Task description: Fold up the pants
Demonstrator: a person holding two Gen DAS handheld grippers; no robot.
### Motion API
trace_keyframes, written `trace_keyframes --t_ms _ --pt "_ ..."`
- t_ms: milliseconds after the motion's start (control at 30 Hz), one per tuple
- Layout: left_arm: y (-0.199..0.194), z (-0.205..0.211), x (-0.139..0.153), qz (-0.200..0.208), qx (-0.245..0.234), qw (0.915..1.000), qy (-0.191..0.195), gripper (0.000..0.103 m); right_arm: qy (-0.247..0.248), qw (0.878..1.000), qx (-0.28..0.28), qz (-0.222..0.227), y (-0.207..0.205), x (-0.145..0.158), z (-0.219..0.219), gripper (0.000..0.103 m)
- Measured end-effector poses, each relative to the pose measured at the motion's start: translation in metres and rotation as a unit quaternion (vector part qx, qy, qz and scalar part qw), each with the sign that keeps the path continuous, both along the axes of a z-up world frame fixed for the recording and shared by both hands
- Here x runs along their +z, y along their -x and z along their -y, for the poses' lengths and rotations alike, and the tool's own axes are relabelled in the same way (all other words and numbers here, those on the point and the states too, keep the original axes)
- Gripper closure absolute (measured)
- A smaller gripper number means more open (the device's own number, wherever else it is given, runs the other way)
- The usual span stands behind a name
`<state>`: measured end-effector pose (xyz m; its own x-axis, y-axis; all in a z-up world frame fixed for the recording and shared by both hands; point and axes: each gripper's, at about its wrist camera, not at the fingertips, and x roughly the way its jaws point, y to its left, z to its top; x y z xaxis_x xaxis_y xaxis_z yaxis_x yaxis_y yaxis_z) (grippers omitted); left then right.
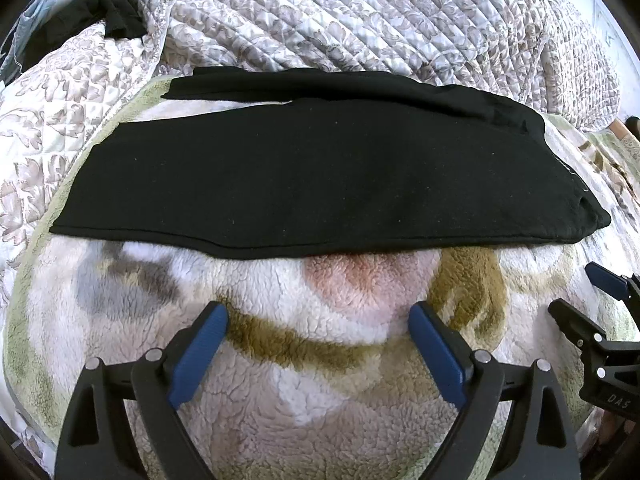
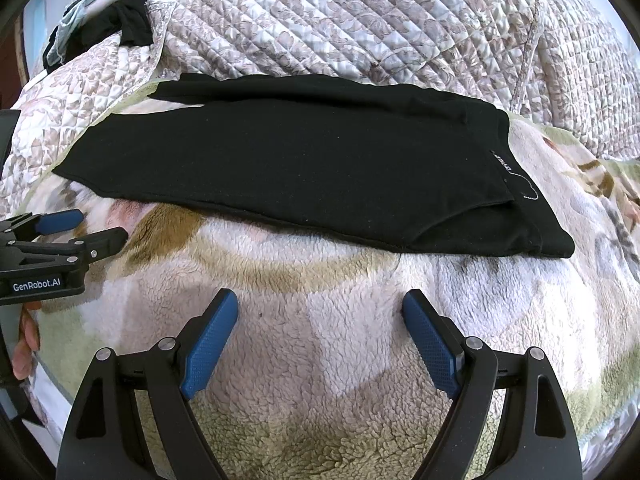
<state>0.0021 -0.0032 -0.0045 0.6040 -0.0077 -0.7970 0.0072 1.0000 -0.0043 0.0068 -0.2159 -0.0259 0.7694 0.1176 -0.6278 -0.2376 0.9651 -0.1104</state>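
Black pants (image 1: 320,172) lie flat across a fluffy patterned blanket (image 1: 320,380), legs stacked lengthwise, waistband to the right, hems to the left. They also show in the right wrist view (image 2: 304,164), with a small label by the waistband. My left gripper (image 1: 318,316) is open and empty, hovering over the blanket just in front of the pants' near edge. My right gripper (image 2: 320,304) is open and empty, also short of the near edge. Each gripper shows at the side of the other's view: the right gripper (image 1: 588,292), the left gripper (image 2: 100,226).
A quilted floral bedspread (image 1: 360,12) is bunched up behind the pants. Dark clothing (image 1: 116,12) lies at the back left. The fluffy blanket (image 2: 320,360) covers the bed under both grippers.
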Motion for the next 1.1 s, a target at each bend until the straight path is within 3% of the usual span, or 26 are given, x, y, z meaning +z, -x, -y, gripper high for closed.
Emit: trace_keyframes --t_ms 1100 --pt "-0.0009 -0.0008 0.0007 -0.002 0.0 1.0 0.0 0.009 0.001 1.0 -0.001 0.002 -0.0004 -0.0003 0.0007 0.019"
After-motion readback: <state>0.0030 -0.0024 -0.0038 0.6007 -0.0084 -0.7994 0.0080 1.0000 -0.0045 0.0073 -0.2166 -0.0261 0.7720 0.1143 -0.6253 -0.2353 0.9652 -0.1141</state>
